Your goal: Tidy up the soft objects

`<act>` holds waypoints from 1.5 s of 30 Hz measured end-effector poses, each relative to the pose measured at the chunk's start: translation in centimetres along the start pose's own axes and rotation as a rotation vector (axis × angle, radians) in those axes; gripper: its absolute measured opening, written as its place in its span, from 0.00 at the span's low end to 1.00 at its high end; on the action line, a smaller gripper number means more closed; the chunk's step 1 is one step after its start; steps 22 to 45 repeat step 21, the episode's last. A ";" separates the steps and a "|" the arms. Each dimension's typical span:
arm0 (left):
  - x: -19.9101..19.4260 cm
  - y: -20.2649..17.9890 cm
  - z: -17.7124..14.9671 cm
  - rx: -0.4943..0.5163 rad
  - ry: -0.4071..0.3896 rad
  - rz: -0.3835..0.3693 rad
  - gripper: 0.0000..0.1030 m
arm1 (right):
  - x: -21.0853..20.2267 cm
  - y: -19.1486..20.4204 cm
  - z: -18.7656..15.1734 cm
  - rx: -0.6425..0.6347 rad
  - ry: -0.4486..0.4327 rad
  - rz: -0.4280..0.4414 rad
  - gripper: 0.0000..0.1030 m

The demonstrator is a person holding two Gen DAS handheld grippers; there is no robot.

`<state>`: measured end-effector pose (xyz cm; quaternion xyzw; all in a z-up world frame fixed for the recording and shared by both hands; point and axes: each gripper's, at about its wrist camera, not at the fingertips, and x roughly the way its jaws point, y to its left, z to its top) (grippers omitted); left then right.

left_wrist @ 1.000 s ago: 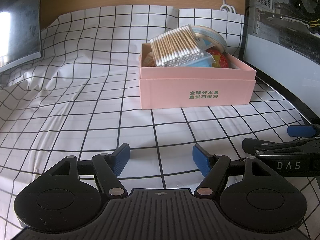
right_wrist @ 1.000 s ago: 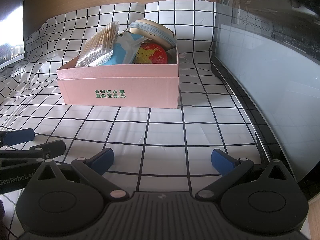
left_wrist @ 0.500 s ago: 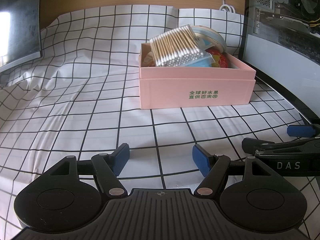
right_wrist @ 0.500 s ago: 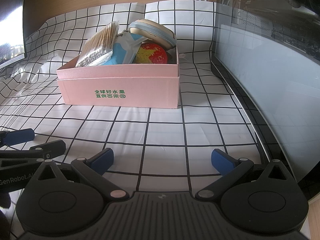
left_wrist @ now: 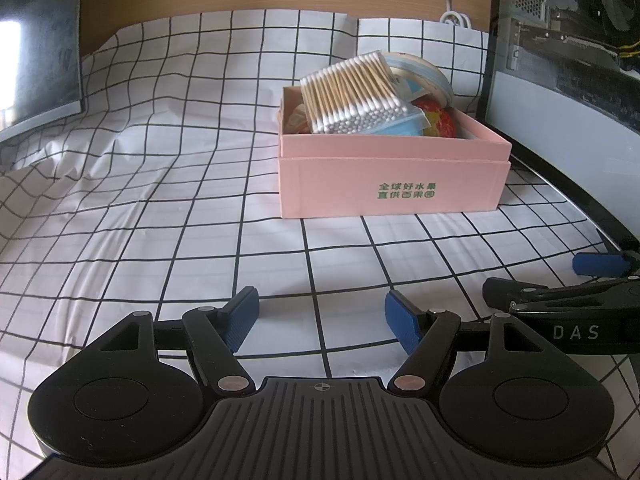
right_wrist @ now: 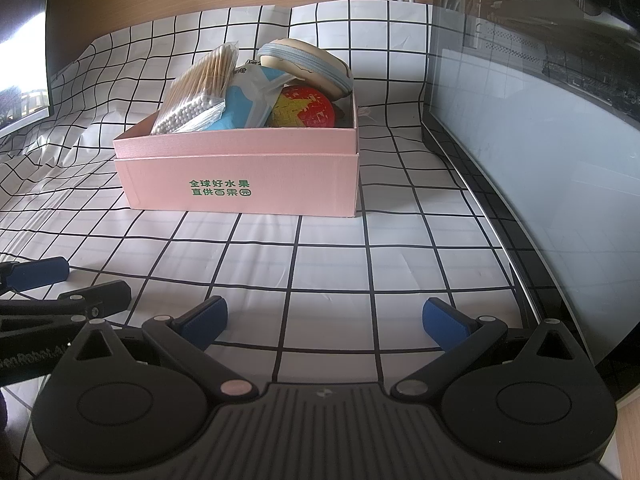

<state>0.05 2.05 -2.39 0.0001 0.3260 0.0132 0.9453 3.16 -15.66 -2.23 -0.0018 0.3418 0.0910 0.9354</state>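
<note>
A pink box point(left_wrist: 394, 184) point(right_wrist: 244, 178) stands on the checked cloth, well ahead of both grippers. It holds a bag of cotton swabs point(left_wrist: 354, 94) point(right_wrist: 200, 88), a blue and white packet point(right_wrist: 250, 98), a red and yellow ball point(left_wrist: 438, 120) point(right_wrist: 306, 108) and a beige zipped pouch point(right_wrist: 308, 66) on top at the back. My left gripper point(left_wrist: 320, 314) is open and empty, low over the cloth. My right gripper point(right_wrist: 324, 318) is open and empty, to the right of the left one.
A black-and-white checked cloth point(left_wrist: 160, 200) covers the table. A glass-sided computer case point(right_wrist: 540, 140) stands along the right edge. A dark monitor point(left_wrist: 36, 40) is at the far left. A white cable point(left_wrist: 448, 4) hangs at the back wall.
</note>
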 end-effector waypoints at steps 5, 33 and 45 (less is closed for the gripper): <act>0.0 0.0 0.0 -0.001 0.000 -0.003 0.74 | 0.0 0.0 0.0 0.000 0.000 0.000 1.00; 0.1 0.0 0.0 0.009 0.001 0.001 0.74 | 0.0 0.0 0.0 0.000 0.000 0.000 1.00; 0.1 0.0 0.0 0.009 0.001 0.001 0.74 | 0.0 0.0 0.0 0.000 0.000 0.000 1.00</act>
